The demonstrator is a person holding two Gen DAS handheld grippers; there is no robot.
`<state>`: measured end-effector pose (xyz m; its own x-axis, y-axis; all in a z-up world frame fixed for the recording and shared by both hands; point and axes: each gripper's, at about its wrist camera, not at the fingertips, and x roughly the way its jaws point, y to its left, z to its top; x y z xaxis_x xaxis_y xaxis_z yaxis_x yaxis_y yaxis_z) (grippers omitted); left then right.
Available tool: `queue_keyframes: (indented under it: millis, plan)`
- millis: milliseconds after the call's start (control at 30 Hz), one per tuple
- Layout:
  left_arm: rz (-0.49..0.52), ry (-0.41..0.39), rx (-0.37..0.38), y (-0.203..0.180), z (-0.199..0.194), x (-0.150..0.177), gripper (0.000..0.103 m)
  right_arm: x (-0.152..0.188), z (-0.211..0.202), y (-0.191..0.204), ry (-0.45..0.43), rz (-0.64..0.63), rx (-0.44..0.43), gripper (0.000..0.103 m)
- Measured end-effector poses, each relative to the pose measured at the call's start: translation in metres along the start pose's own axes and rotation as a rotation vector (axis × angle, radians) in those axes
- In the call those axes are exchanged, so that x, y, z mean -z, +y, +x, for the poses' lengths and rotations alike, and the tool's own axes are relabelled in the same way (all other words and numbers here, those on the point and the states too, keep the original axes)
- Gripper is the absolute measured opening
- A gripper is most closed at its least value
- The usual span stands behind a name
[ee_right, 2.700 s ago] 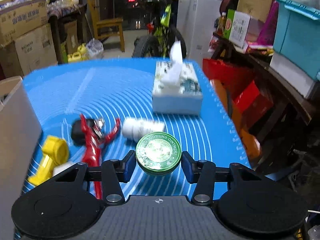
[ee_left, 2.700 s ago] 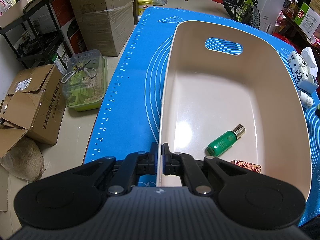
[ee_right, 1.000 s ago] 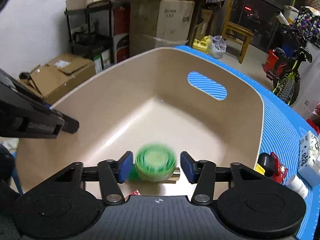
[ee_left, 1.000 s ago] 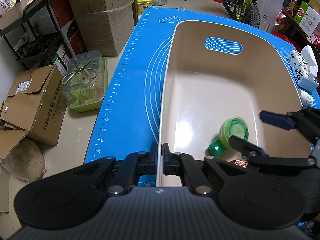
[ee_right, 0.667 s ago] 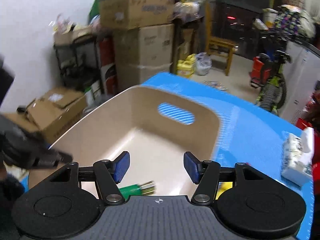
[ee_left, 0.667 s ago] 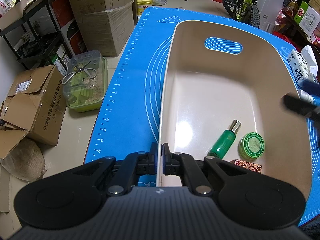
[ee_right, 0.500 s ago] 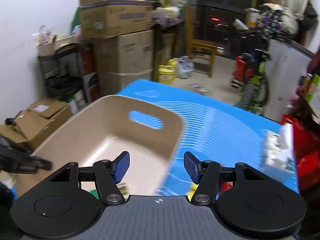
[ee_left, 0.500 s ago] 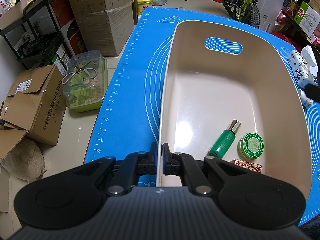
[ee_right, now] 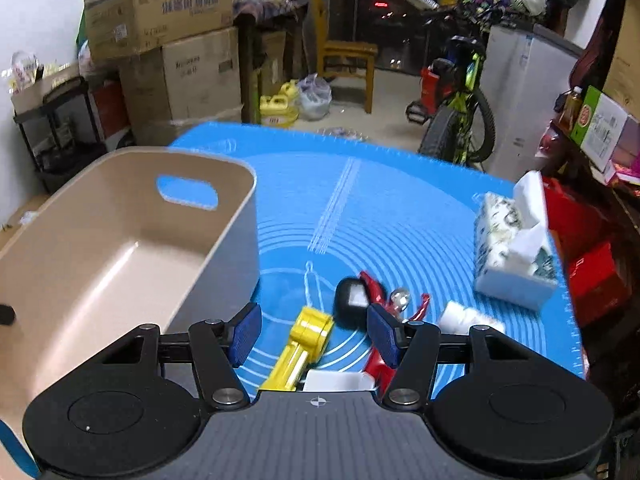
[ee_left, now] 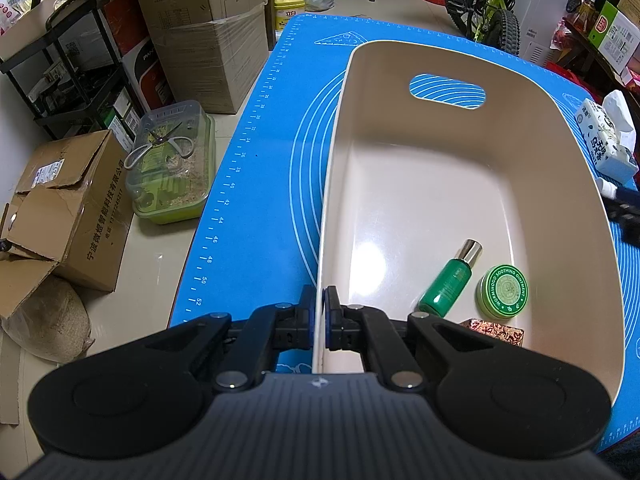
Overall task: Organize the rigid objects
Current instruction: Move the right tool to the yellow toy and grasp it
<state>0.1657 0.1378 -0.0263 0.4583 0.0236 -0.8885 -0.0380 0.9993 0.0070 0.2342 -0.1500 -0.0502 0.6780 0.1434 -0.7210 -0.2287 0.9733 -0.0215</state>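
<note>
My left gripper (ee_left: pixel 319 318) is shut on the near left rim of the beige bin (ee_left: pixel 404 50). Inside the bin lie a green bottle (ee_left: pixel 450 280), a round green ointment tin (ee_left: pixel 503 291) and a small patterned box (ee_left: pixel 496 330). My right gripper (ee_right: pixel 316 332) is open and empty, above the blue mat right of the bin (ee_right: pixel 224 168). Below it lie a yellow toy (ee_right: pixel 302 344), a red figure (ee_right: pixel 380 320), a black round object (ee_right: pixel 352 300) and a white bottle (ee_right: pixel 466 318).
A tissue box (ee_right: pixel 512 248) stands on the mat (ee_right: pixel 360 200) at the right; it also shows in the left wrist view (ee_left: pixel 604 144). Cardboard boxes (ee_left: pixel 64 208) and a clear container (ee_left: pixel 170 160) sit on the floor to the left. A bicycle (ee_right: pixel 460 112) stands beyond the table.
My right gripper dropped the green ointment tin into the bin, opened, then pulled out and swung right over the loose objects on the mat. My left gripper has stayed clamped on the rim.
</note>
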Motion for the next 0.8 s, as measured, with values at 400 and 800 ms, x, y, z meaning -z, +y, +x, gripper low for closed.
queue_keyframes:
  millis: [400,800]
  plan:
    - [0.001,0.001,0.002,0.002,0.0,-0.001,0.006,0.002,0.049,0.005,0.08,0.006,0.013,0.059]
    - [0.002,0.001,0.001,0.001,0.0,0.0,0.006,0.01,0.074,-0.006,0.117,0.123,-0.007,0.037]
